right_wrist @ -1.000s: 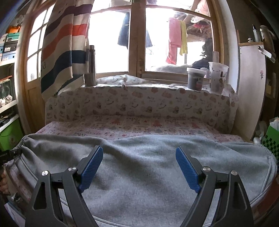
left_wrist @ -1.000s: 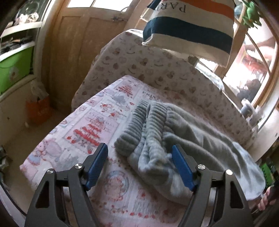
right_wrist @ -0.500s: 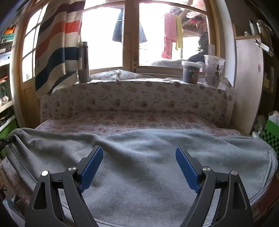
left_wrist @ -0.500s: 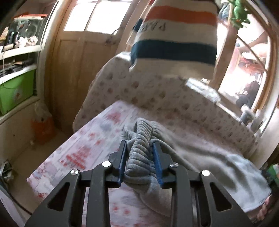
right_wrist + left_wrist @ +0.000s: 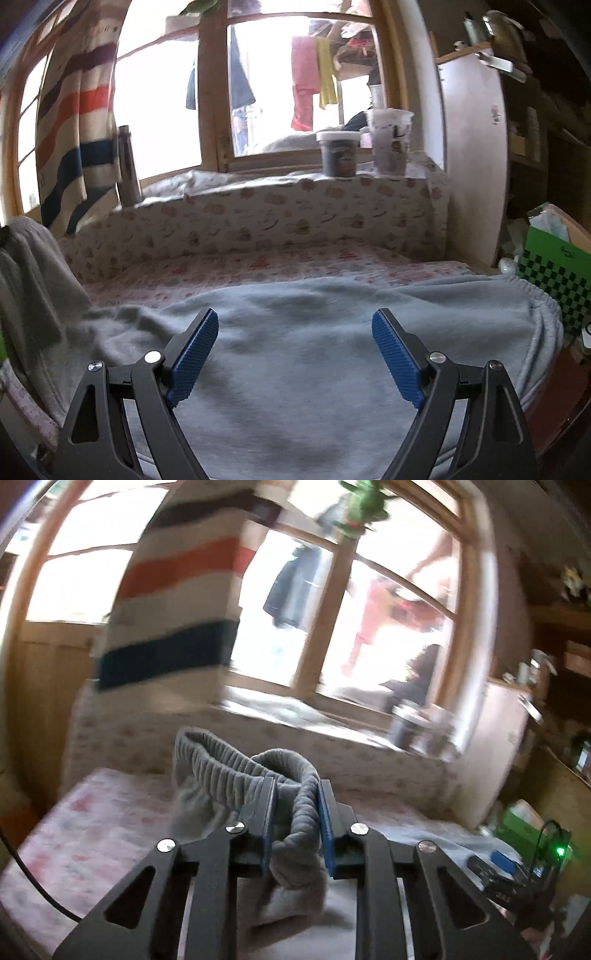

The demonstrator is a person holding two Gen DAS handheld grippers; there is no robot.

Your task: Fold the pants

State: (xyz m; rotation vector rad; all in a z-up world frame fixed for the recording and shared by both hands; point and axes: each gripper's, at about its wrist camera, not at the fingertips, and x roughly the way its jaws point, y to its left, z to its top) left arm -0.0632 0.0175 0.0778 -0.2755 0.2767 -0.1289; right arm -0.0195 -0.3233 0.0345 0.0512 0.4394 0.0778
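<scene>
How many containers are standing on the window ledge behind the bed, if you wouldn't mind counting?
3: a metal bottle at the left by the striped towel, a dark tub and a clear cup at the right. Others may be hidden.

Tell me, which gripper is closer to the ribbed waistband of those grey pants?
Left. The left gripper has the waistband bunched between its closing fingers, lifted off the bed. The right gripper hovers open over the flat grey fabric, apart from it.

Both grippers look the same: the left gripper (image 5: 295, 823) and right gripper (image 5: 294, 354) have matte black angular arms with triangular cutouts, shiny silver screws, and ribbed blue finger pads (image 5: 194, 354).
</scene>
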